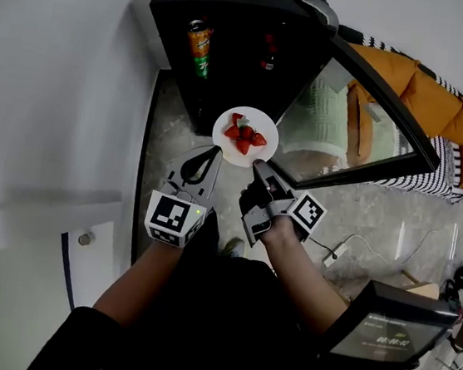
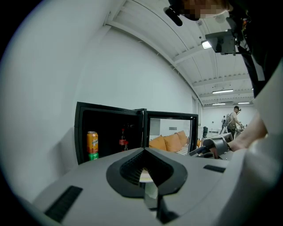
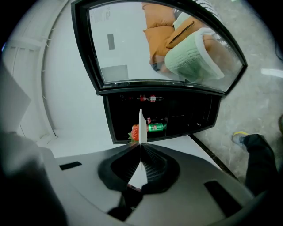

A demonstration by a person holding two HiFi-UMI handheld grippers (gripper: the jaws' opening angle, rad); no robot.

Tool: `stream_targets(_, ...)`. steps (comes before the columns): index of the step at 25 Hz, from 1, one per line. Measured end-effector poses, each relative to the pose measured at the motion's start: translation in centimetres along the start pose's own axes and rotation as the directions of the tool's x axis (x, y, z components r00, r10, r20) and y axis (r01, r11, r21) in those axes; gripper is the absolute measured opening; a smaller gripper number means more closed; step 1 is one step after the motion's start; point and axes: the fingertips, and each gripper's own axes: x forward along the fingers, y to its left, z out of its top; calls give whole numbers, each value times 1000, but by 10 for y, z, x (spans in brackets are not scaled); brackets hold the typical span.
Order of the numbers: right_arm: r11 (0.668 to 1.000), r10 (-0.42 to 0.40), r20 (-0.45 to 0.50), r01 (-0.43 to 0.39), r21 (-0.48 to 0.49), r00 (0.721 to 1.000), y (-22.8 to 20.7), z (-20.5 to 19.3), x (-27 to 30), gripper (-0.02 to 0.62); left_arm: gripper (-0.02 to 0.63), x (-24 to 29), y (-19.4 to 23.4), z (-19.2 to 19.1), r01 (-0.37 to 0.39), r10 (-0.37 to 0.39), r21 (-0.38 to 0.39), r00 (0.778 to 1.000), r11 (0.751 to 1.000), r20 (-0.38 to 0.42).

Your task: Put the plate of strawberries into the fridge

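A white plate point(image 1: 245, 136) with several red strawberries point(image 1: 245, 135) hangs in front of the open black fridge point(image 1: 235, 21). My right gripper point(image 1: 259, 168) is shut on the plate's near rim. In the right gripper view the plate point(image 3: 141, 126) stands edge-on between the jaws, with a strawberry point(image 3: 134, 131) beside it. My left gripper point(image 1: 213, 153) is shut on the plate's left rim, and a white sliver of the plate point(image 2: 145, 176) shows between its jaws. The fridge's glass door point(image 1: 365, 121) stands swung open to the right.
Inside the fridge stand an orange-and-green can point(image 1: 200, 48) and a dark bottle point(image 1: 269, 51). A white wall point(image 1: 61, 75) runs along the left. Orange cushions point(image 1: 427, 95) and green fabric point(image 1: 323, 120) lie behind the door. A cable point(image 1: 358, 242) trails on the stone floor.
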Motion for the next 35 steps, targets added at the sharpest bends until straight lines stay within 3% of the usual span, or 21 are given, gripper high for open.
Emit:
stream_targets(20,1000,-7,53,6,12,999,15,-2,1,12,3,13,10,16,76,-75,27,997,997,-36)
stream_targets(30,999,46,19,-46,-3,999,4,-3,-1,12,3,4,-6,4,34,-34,83,999,996,1)
stream_targets(35,999,48,-5,-48,11,999,-6,3,8,12,3,10,-6,1,-17,17,59,1000,998,2)
